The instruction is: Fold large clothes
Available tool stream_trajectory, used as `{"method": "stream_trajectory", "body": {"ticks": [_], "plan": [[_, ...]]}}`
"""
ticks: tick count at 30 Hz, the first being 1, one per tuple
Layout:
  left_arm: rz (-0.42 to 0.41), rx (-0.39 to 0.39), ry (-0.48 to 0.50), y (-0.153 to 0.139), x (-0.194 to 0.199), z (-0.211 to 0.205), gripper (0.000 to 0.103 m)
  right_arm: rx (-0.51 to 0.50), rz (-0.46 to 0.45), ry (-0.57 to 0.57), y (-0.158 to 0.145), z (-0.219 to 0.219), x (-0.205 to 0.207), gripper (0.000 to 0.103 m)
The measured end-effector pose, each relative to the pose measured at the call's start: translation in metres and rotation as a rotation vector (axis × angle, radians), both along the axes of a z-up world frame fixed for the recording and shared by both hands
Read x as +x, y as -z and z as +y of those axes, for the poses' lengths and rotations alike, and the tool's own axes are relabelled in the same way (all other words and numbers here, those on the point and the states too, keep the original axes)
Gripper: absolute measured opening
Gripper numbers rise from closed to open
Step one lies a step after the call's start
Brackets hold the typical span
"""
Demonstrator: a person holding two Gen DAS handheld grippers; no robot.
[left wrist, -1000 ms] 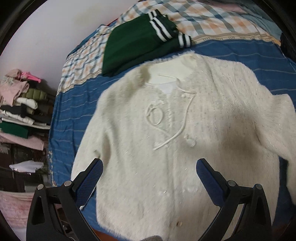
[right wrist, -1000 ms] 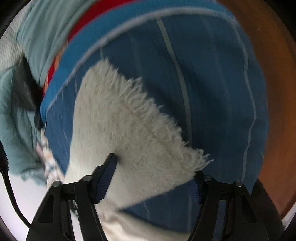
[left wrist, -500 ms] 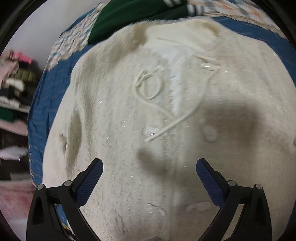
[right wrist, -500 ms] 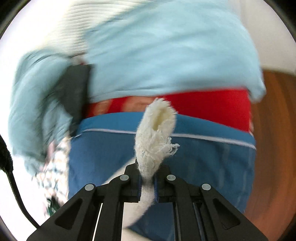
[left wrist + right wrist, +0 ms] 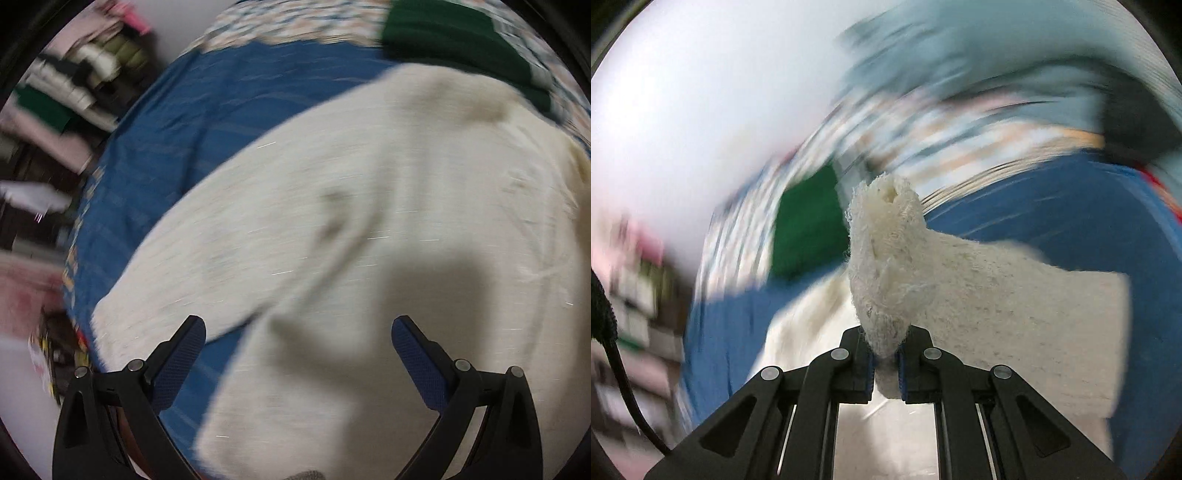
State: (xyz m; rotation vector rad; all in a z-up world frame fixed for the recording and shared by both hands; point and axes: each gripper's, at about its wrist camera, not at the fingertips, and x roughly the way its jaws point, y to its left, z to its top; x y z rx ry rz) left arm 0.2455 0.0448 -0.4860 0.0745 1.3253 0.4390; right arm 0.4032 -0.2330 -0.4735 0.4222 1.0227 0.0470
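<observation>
A fluffy cream sweater (image 5: 388, 236) lies spread on the blue striped bedspread (image 5: 207, 122). Its left sleeve (image 5: 177, 295) runs down toward the lower left. My left gripper (image 5: 297, 343) hangs open above the sleeve's root and the sweater's side, nothing between its blue pads; the picture is blurred. In the right wrist view my right gripper (image 5: 885, 365) is shut on the cuff of the other sleeve (image 5: 886, 258), which stands up bunched out of the jaws. The rest of that sleeve (image 5: 1015, 295) trails off to the right over the bed.
A folded dark green garment (image 5: 461, 40) lies beyond the sweater on a checked blanket (image 5: 295, 26). A stack of folded clothes (image 5: 62, 92) stands off the bed at the left. The green garment (image 5: 809, 229) also shows in the right wrist view, blurred.
The left gripper swept left across the sweater, from its tie-cord front to the left sleeve. The right gripper closed on the sleeve cuff, lifted it and swung round toward the bed's middle.
</observation>
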Motion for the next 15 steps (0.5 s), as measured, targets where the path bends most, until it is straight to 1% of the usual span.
{"method": "stream_trajectory", "body": {"ticks": [1,2,4,5,7,8,9,10,11,12,13,15], "plan": [[0.002,0.008,-0.027,0.001,-0.005,0.014,0.103,-0.031,0.024,-0.080,0.017,0.032,0.006,0.009],[0.007,0.019,-0.053,0.003,-0.011,0.028,0.103,-0.070,0.064,-0.181,0.041,0.074,0.011,0.009],[0.019,0.025,-0.094,0.006,-0.020,0.052,0.103,-0.129,0.127,-0.298,0.080,0.123,-0.002,0.009],[0.028,0.028,-0.113,0.008,-0.026,0.062,0.103,-0.162,0.193,-0.368,0.105,0.147,-0.005,0.010],[0.042,0.026,-0.139,0.010,-0.034,0.079,0.103,-0.203,0.306,-0.417,0.135,0.168,-0.008,0.015],[0.043,0.022,-0.152,0.010,-0.039,0.089,0.103,-0.194,0.342,-0.422,0.142,0.171,-0.013,0.020],[0.044,0.013,-0.170,0.010,-0.045,0.099,0.103,-0.127,0.360,-0.415,0.139,0.168,-0.018,0.039],[0.045,0.003,-0.184,0.008,-0.048,0.105,0.103,-0.066,0.364,-0.403,0.133,0.162,-0.022,0.050],[0.045,-0.018,-0.213,0.007,-0.056,0.116,0.103,0.009,0.355,-0.380,0.121,0.152,-0.031,0.068],[0.047,-0.055,-0.246,0.008,-0.063,0.128,0.103,0.032,0.344,-0.364,0.113,0.145,-0.036,0.070],[0.050,-0.096,-0.276,0.010,-0.068,0.138,0.103,0.051,0.333,-0.343,0.100,0.134,-0.043,0.070],[0.043,-0.213,-0.369,0.018,-0.082,0.163,0.103,0.064,0.337,-0.294,0.083,0.113,-0.055,0.070]]}}
